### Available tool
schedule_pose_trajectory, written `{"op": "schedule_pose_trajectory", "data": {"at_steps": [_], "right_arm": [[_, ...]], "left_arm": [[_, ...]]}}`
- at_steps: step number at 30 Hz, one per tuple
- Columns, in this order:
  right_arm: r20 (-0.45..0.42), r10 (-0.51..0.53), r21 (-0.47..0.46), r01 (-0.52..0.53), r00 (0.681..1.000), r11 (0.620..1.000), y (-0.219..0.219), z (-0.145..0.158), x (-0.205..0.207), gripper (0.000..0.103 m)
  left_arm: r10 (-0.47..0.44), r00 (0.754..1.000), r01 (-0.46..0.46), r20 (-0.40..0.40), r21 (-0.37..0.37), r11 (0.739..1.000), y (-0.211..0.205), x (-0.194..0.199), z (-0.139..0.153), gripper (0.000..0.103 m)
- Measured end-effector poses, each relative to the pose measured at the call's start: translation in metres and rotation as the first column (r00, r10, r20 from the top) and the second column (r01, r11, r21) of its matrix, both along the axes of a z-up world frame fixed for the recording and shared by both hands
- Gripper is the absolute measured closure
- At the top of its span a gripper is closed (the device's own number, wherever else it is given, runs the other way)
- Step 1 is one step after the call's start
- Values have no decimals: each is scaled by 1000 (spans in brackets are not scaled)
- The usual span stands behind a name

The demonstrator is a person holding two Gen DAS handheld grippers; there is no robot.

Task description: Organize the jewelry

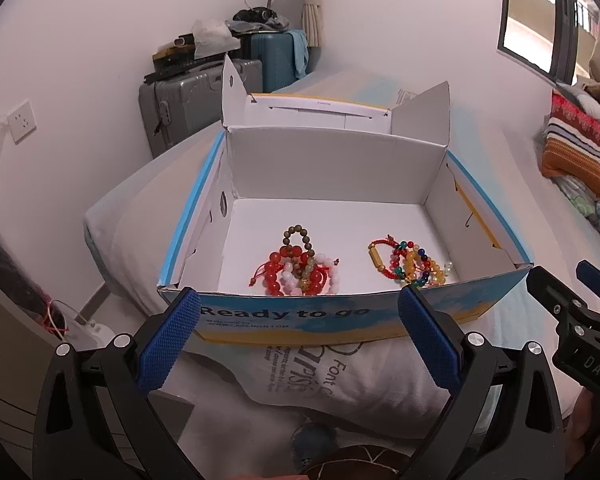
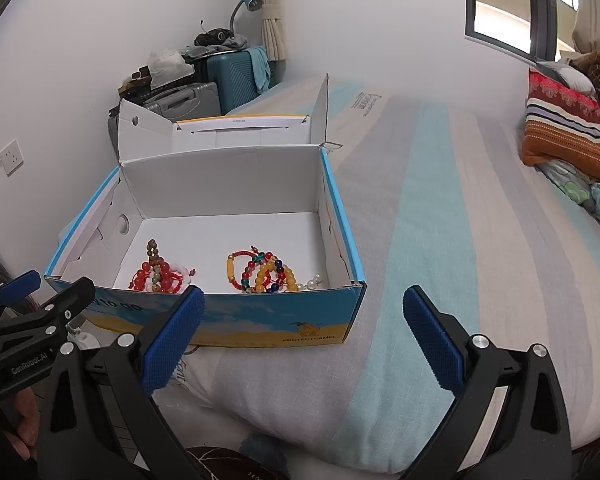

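Note:
An open blue and white cardboard box (image 1: 332, 312) (image 2: 260, 320) stands on the bed. Inside it lie two heaps of bead bracelets: a red, pink and olive heap (image 1: 298, 266) (image 2: 160, 272) on the left, and a yellow, red and multicoloured heap (image 1: 412, 262) (image 2: 266, 270) on the right. My left gripper (image 1: 298, 300) is open and empty, just in front of the box's near wall. My right gripper (image 2: 304, 300) is open and empty, in front of the box's right front corner. Each gripper shows at the edge of the other's view.
The box's lid (image 1: 320, 108) stands open behind it. The bed has a striped sheet (image 2: 440, 220). Folded blankets (image 2: 568, 132) lie at the far right. Suitcases (image 1: 196, 96) stand against the wall beyond the bed. A wall socket (image 1: 22, 120) is on the left.

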State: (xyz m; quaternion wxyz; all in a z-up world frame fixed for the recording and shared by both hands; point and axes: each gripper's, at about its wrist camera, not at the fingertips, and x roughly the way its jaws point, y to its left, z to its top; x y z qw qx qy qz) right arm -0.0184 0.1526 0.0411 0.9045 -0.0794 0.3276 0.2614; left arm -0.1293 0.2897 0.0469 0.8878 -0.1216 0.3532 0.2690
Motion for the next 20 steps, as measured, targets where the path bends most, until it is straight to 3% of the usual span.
{"op": "schedule_pose_trajectory", "data": {"at_steps": [10,20], "right_arm": [[-5,1,-1,-1,1000,1000,-1,-1,0,8],[-7,-1,-2,1,1000,1000,0,-2,0,8]], "left_arm": [[5,999,-6,40,23,1000,-5,-3,4,6],[8,1000,-9,15,44,999,-7,-3,6,6]]}}
